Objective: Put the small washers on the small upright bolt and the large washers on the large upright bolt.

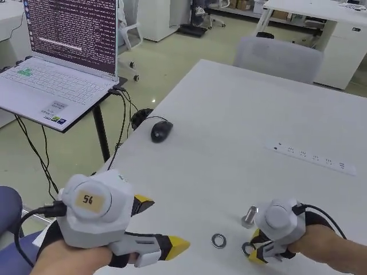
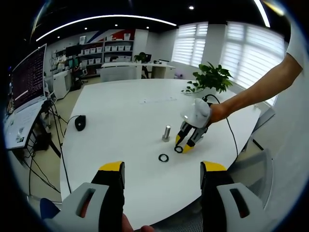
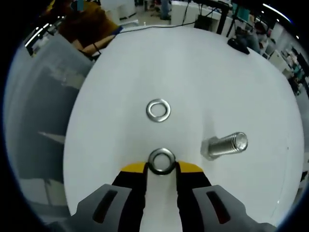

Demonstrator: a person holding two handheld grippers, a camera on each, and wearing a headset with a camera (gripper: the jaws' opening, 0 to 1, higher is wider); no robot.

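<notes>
Fingertips [image 3: 134, 170] of R gripper [image 3: 161, 170] nearly closed, pinching 1 silver washer [image 3: 161, 161]; 2nd washer [image 3: 158, 109] flat nearby, 1 shiny upright bolt [image 3: 226, 145] beside, near table [image 1: 229, 114] front edge. L gripper [image 2: 162, 169] spread wide, empty.

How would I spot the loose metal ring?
On the white table, find the upright bolt near the front edge. The free washer lies flat beside it, alone on bare tabletop, whereas the other washer sits between the right gripper's yellow tips.

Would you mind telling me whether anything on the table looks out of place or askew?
Nothing stands out. The bolt stands upright, the loose washer lies flat near it, and the second washer sits flat between the tips of the right hand-held gripper.
</notes>
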